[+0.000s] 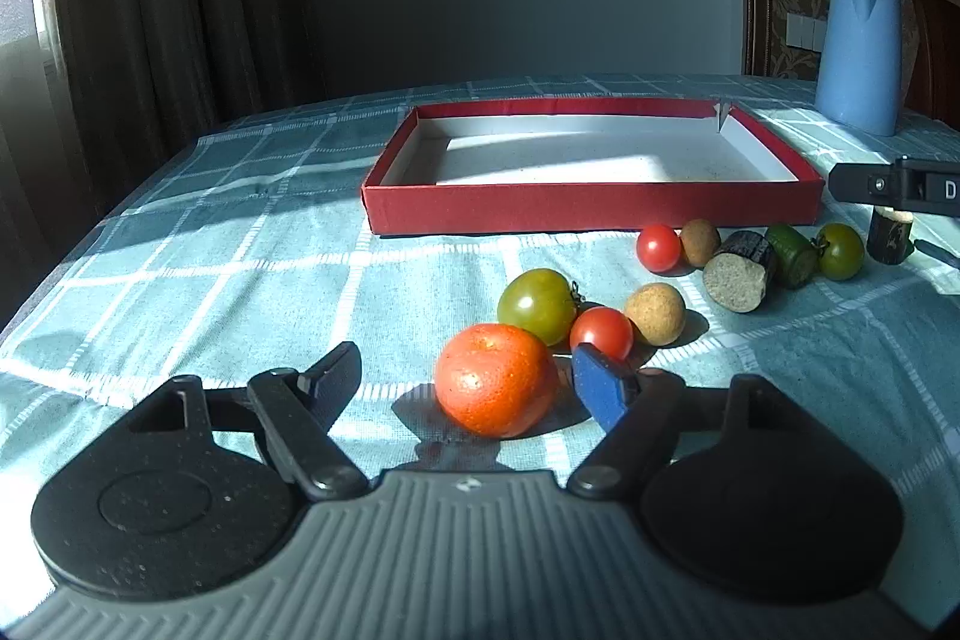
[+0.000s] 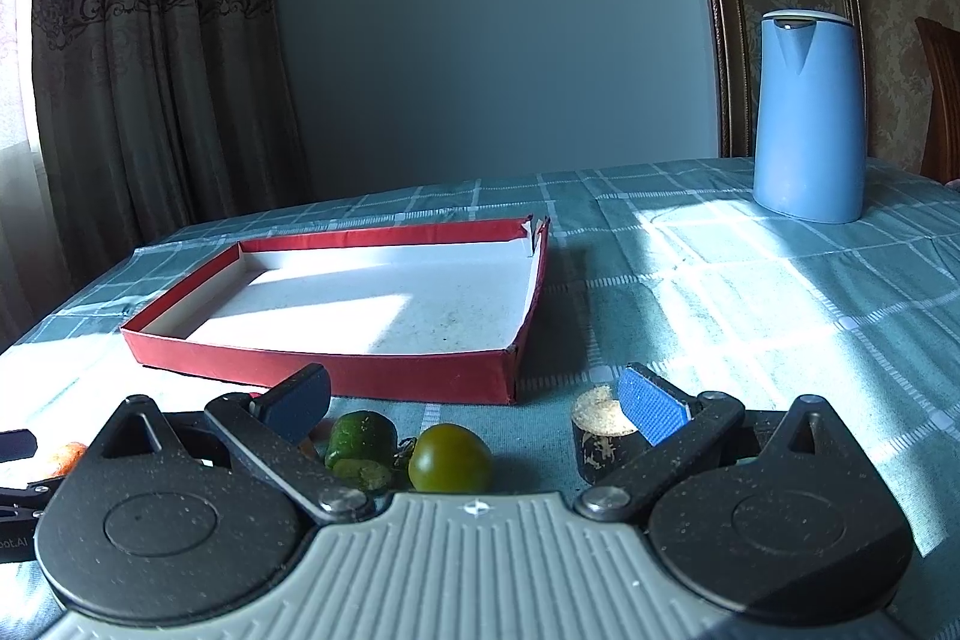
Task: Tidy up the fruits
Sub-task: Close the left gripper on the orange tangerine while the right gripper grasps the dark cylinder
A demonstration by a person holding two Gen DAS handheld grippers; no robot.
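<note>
Fruits are lying before the empty red tray (image 1: 591, 214), so we are bracketing the big orange tomato (image 1: 495, 379) with the left gripper (image 1: 474, 379) – jaws apart, not pressing – while the right gripper (image 2: 474, 400) is waiting wide open.

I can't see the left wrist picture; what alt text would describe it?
Two gripper fingers flank a large orange-red tomato on a checked tablecloth, not yet clamping it. Behind lie more small fruits and an empty red tray, with a blue jug far right.

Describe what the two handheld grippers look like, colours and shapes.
Both match: a ribbed grey body, two round black discs, and black linkage arms with silver pivot pins. The left gripper and right gripper each carry blue textured pads on their jaws. No hands, sleeves or cables show.
</note>
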